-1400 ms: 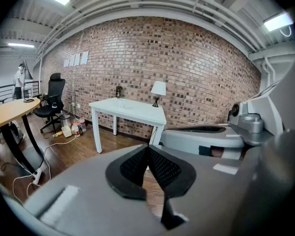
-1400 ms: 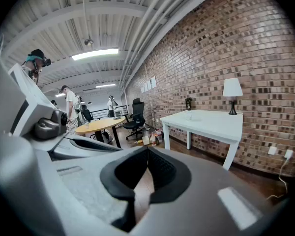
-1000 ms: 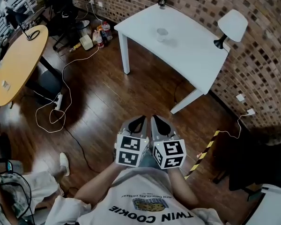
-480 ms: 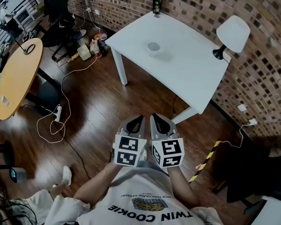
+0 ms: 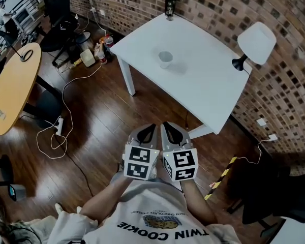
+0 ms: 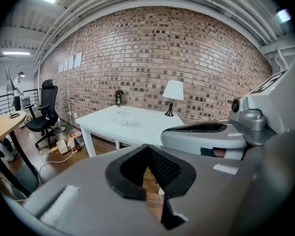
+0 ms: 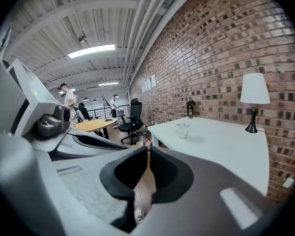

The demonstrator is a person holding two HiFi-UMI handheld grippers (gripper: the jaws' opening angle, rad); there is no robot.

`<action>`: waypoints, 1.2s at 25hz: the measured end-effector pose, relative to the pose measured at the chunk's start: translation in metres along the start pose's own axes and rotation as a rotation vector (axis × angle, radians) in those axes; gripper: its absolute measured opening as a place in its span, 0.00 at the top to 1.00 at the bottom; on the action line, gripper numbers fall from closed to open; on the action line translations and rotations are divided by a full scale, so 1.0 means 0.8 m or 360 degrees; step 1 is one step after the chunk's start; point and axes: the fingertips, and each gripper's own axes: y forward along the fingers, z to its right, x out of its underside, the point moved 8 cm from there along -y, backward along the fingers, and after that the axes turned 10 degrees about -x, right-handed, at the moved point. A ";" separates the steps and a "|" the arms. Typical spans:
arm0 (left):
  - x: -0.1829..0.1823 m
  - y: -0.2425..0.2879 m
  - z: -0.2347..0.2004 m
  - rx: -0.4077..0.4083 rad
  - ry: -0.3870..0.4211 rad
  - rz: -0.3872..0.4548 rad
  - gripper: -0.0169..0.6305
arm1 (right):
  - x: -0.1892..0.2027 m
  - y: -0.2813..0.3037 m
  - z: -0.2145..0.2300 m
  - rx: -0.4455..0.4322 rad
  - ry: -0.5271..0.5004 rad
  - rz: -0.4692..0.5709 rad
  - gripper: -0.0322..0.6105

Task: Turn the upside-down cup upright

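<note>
While the left hand-held gripper (image 5: 148,131) and the right hand-held gripper (image 5: 172,131) hang side by side over the wooden floor (image 5: 101,116), near the person's chest, the cup (image 5: 165,58) stands on the white counter (image 5: 203,80), far ahead and well apart from both. Each gripper's jaws are pressed together with nothing between them. Which way up the clear cup sits is too small to tell. A lamp (image 5: 255,42) stands at the counter's right edge.
</note>
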 end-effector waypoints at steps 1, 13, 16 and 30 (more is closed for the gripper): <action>-0.003 0.010 -0.005 0.0009 -0.0004 0.0000 0.97 | -0.003 0.009 0.006 0.0009 -0.0007 0.0000 0.94; -0.080 0.143 -0.106 0.0154 0.0019 0.0014 0.97 | -0.068 0.152 0.073 0.0166 -0.0101 -0.0090 0.93; -0.098 0.175 -0.131 0.0207 0.0033 0.0008 0.97 | -0.087 0.187 0.088 0.0218 -0.0160 -0.0145 0.92; -0.134 0.271 -0.210 0.0331 -0.0001 -0.0018 0.97 | -0.115 0.311 0.176 0.0311 -0.0550 -0.0698 0.82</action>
